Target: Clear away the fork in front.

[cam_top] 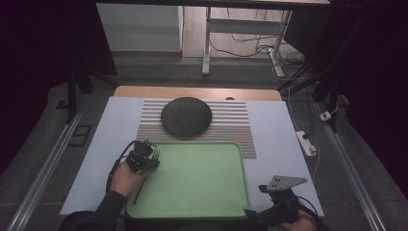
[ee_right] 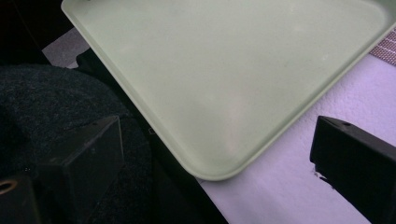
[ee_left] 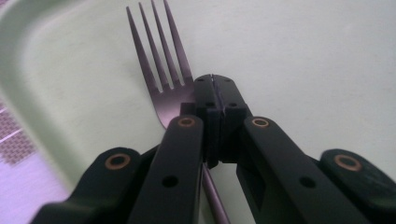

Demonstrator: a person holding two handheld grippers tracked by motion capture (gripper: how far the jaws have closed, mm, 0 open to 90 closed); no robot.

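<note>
A metal fork (ee_left: 161, 79) lies along the left side of the pale green tray (cam_top: 202, 178), tines pointing away from me. My left gripper (ee_left: 213, 81) is shut on the fork's neck just behind the tines. From above, the left gripper (cam_top: 143, 159) sits at the tray's left rim, and the fork's handle (cam_top: 139, 191) trails back toward the person. My right gripper (cam_top: 255, 199) hovers at the tray's near right corner (ee_right: 219, 172). Its jaws stand wide open with nothing between them but that corner below.
A dark grey dome-shaped object (cam_top: 186, 115) rests on a striped placemat (cam_top: 231, 127) behind the tray. A white cover (cam_top: 279, 130) spreads over the table. A white power strip (cam_top: 306, 143) lies off the right edge. Dark fabric (ee_right: 46, 102) is close beside the right gripper.
</note>
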